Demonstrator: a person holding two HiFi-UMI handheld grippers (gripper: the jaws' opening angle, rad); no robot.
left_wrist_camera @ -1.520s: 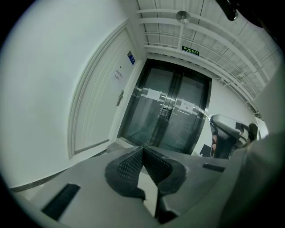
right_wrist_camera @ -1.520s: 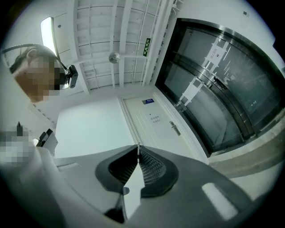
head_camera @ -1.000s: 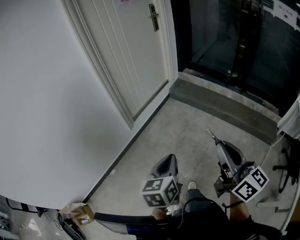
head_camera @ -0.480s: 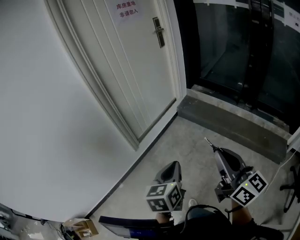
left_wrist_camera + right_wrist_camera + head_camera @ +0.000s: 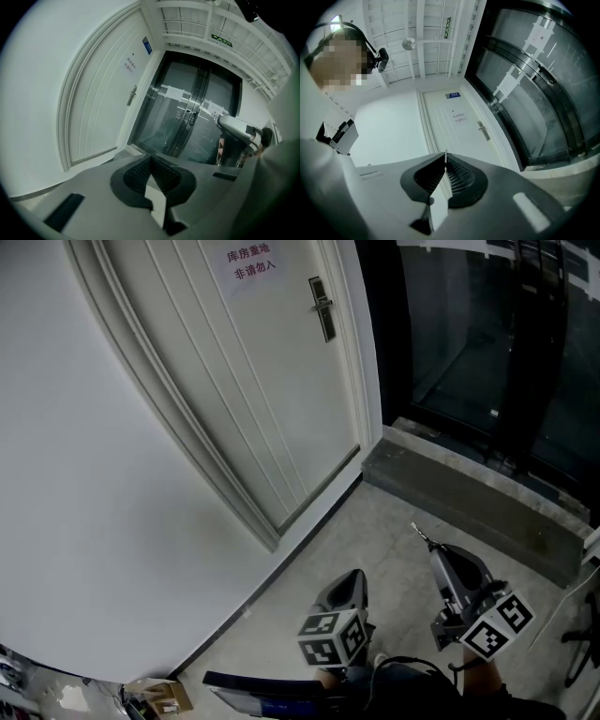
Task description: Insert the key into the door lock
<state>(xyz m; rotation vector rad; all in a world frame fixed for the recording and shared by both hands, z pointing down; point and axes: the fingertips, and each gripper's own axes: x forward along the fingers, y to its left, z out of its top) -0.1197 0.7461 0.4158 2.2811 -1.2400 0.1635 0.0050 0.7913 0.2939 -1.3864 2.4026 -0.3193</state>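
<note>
Head view: we log right gripper (image 5: 436, 551) clamped on thin metal key (image 5: 421, 534), well apart from dark lock plate (image 5: 322, 308) on white door (image 5: 234, 381), upper centre. Left gripper (image 5: 349, 579) closed, empty. Insertion not begun.

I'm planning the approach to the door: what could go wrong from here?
The key sticks out thin from the shut right gripper; it may twist or slip when it meets the lock plate. That plate is far off and small, so the aim could miss. The raised ledge beside the door might catch a foot.
</note>
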